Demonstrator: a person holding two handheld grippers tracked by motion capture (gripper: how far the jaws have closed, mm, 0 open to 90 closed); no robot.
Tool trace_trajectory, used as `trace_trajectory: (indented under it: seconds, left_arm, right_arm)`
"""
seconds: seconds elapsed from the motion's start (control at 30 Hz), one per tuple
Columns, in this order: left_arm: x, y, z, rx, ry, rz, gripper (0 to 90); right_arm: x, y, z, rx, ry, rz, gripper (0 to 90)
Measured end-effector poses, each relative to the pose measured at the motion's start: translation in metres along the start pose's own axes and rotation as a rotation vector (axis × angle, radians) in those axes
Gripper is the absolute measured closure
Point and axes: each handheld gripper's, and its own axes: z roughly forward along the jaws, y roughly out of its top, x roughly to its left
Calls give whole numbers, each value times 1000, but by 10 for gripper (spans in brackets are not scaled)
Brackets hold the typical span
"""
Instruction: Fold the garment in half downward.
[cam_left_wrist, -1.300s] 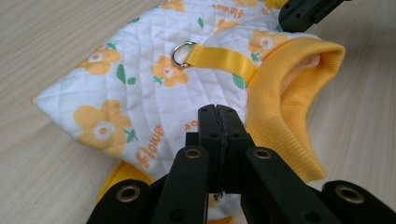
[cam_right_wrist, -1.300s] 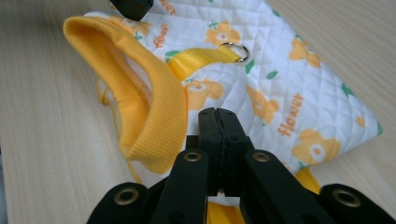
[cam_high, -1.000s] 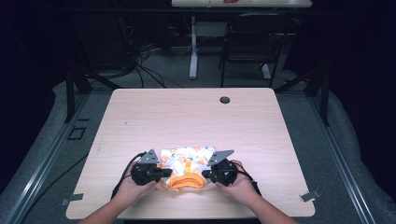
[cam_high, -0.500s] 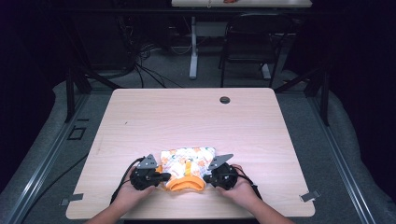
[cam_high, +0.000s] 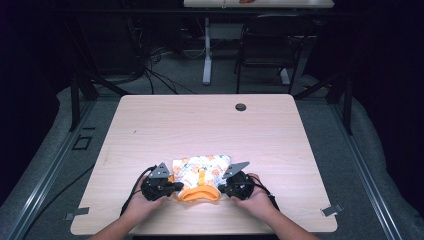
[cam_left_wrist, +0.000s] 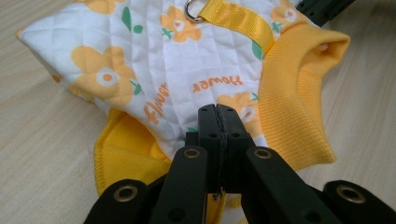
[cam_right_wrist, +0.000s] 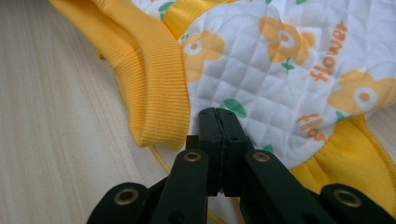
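A small quilted garment (cam_high: 200, 170), white with orange flowers and a yellow ribbed collar (cam_high: 197, 194), lies flat near the table's front edge. My left gripper (cam_high: 172, 189) lies at its left side and my right gripper (cam_high: 222, 189) at its right, each held in a hand. In the left gripper view the left gripper (cam_left_wrist: 218, 112) is shut, its tips over the garment (cam_left_wrist: 154, 60) beside the collar (cam_left_wrist: 289, 93). The right gripper (cam_right_wrist: 218, 114) is shut too, its tips over the quilted cloth (cam_right_wrist: 289, 70) next to the collar (cam_right_wrist: 154, 84). I see no cloth between either pair of tips.
The wooden table (cam_high: 200, 125) has a dark round hole (cam_high: 240, 107) near its far edge. Metal clips (cam_high: 332, 210) sit at the front corners. Beyond the table stand a chair (cam_high: 270, 45), a table leg and cables on the floor.
Both hands have drawn back slightly toward the table's front edge. The garment lies where it did.
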Motion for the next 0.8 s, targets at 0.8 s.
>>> trace_trajectory:
  seconds: [0.8]
  left_arm:
    - [38, 16, 18, -40, 54, -97, 895]
  right_arm:
    - [-28, 18, 14, -17, -52, 51, 899]
